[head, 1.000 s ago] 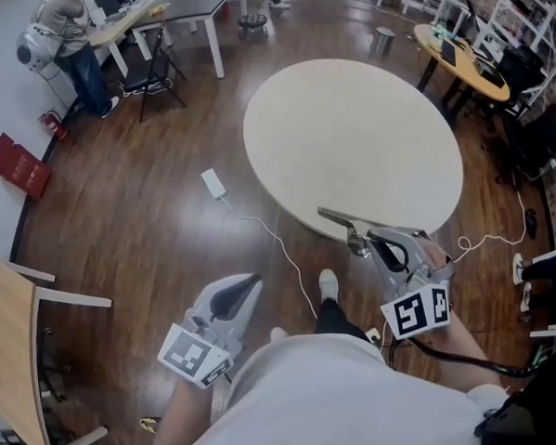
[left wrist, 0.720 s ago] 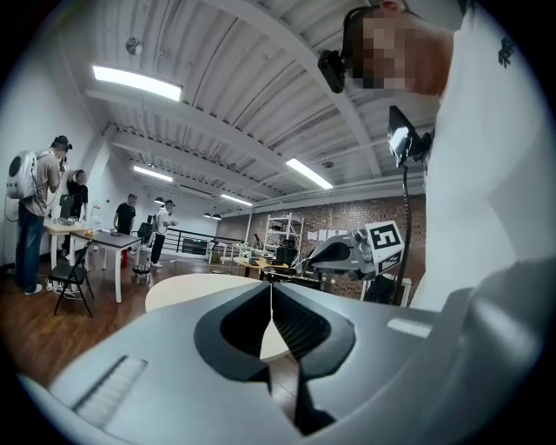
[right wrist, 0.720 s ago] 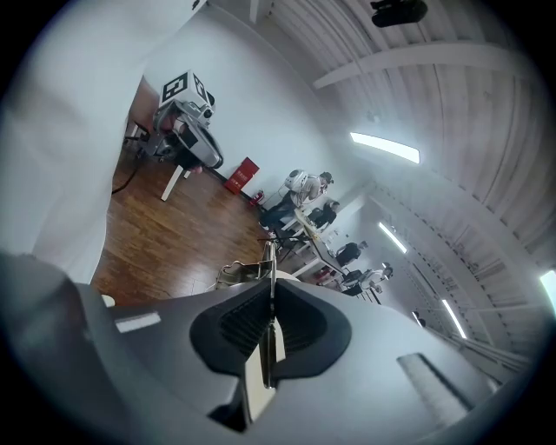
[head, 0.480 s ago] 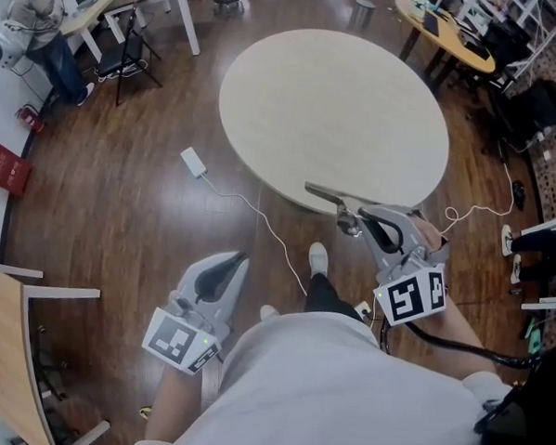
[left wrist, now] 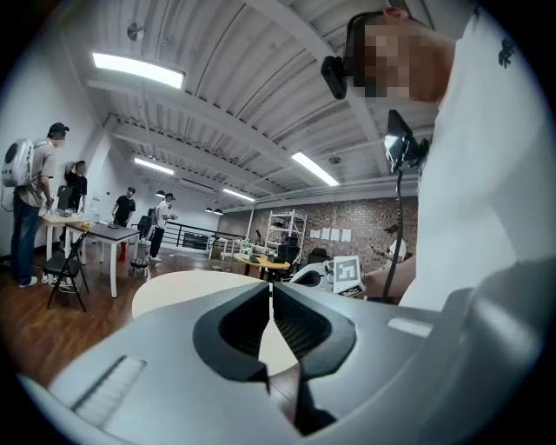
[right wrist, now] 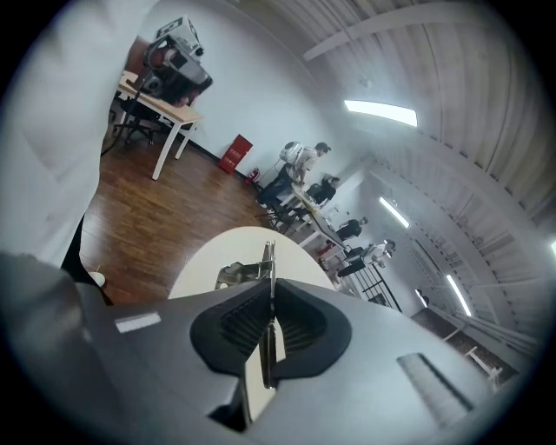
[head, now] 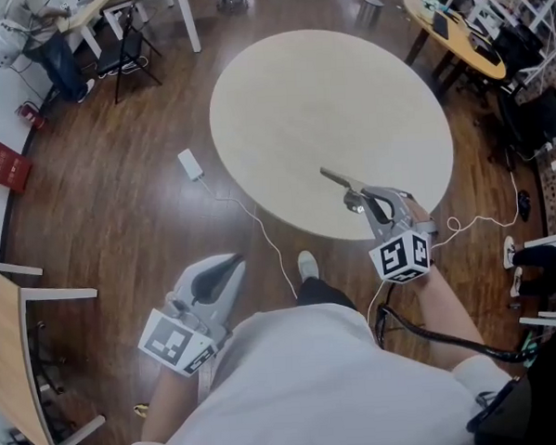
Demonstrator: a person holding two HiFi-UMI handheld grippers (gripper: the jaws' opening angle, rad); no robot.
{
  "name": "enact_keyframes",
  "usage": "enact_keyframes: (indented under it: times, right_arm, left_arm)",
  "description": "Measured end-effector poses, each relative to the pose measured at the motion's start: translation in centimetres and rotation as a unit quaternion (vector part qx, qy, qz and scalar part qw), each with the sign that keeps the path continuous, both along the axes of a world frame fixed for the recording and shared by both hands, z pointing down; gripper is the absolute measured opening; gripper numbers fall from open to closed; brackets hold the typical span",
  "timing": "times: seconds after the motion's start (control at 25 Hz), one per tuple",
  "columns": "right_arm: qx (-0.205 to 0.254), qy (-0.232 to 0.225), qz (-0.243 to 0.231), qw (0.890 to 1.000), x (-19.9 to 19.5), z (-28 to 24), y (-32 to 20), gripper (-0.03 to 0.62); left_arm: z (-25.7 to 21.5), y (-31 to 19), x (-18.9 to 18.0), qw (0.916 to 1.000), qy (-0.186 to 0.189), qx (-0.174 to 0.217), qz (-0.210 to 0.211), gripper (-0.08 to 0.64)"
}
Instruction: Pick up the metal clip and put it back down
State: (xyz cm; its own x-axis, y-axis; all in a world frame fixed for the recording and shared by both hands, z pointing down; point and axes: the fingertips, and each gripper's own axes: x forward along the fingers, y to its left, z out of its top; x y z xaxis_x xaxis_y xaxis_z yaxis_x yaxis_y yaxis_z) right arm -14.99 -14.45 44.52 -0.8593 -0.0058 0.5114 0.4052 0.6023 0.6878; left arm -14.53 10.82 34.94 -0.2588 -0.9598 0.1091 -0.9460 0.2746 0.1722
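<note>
The right gripper (head: 363,203) is clamped tight on the clip (head: 339,181), the thin metal strip pinched between its closed jaws. The clip juts forward past the tips, its long axis running away from the person and slanting left, toward the middle of the table (head: 290,95). Whether it touches the top I can't tell. A second ago it hung at the table's near edge; now it is over the tabletop. The left gripper (head: 226,264) is closed and empty, low over the floor as before.

Wide table top (head: 281,105) — cable (head: 278,249) beside
</note>
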Motion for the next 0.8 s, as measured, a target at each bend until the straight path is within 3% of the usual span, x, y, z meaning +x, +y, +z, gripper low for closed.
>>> enact_keyframes:
  times: [0.44, 0.8]
  right_arm:
    - [0.005, 0.063, -0.003, 0.998, -7.6, 13.9, -10.6, 0.006]
    - [0.029, 0.066, -0.034, 0.997, -8.5, 18.8, -10.9, 0.006]
  left_arm:
    - [-0.5, -8.8, -3.4, 0.9982, 0.028, -0.051, -0.014, 0.000]
    - [0.0, -13.0, -4.2, 0.9943, 0.059, -0.087, -0.018, 0.002]
